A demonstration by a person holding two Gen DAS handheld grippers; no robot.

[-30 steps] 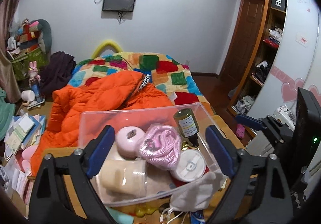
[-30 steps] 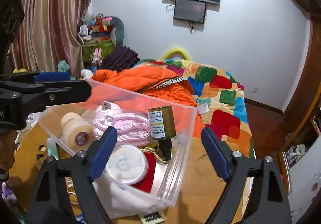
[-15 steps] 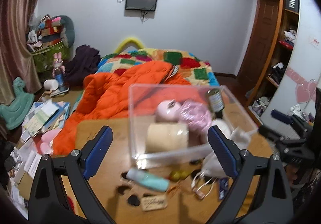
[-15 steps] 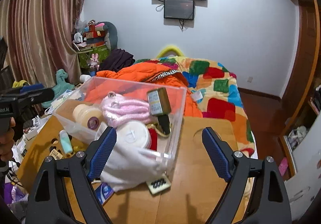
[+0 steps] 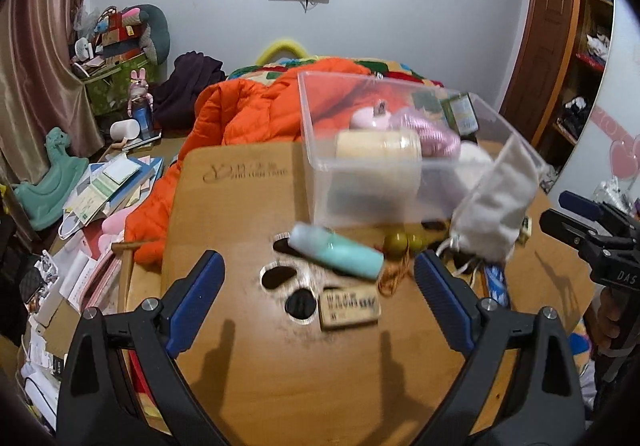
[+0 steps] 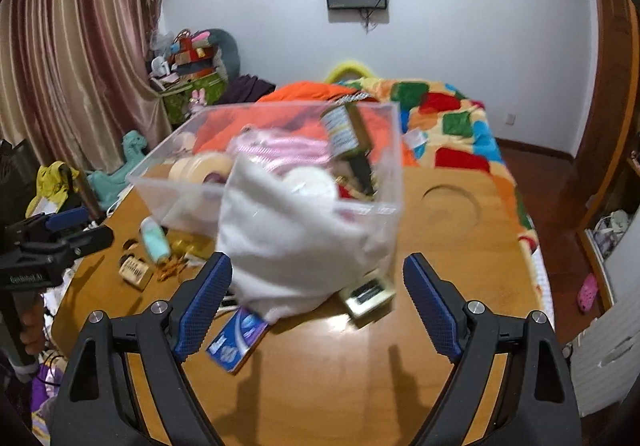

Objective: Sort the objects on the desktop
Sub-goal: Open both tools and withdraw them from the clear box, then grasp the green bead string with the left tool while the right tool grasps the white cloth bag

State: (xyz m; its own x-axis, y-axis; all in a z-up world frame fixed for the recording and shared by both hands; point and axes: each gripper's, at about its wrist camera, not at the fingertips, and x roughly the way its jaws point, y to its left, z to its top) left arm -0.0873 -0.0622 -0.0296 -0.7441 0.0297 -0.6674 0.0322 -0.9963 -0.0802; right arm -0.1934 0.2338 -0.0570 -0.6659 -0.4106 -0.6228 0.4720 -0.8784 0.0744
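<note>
Desktop clutter is only partly sorted, as I read it. Nearest me in the left wrist view, my left gripper [image 5: 318,300] has its jaws spread wide with nothing between them, low in the frame. Just past it on the wooden table [image 5: 280,386] lie a small stamped block [image 5: 349,306], a teal tube [image 5: 336,251], two olive beads [image 5: 404,242] and an orange cord [image 5: 394,274], all loose. In the right wrist view my right gripper [image 6: 316,304] also gapes empty at the bottom of the frame; beyond its fingertips sit a blue packet [image 6: 236,340] and a small gold case [image 6: 366,296]. A white cloth pouch [image 6: 288,242] slumps against the near wall of the clear bin [image 6: 168,170] at centre frame, not inside it, I think. Farther in, the bin already holds a cream jar [image 6: 200,166], a pink knitted thing [image 6: 280,152], a white round tin [image 6: 310,182] and a brown bottle [image 6: 346,130]. So roughly half remains: the loose bits still need picking up.
</note>
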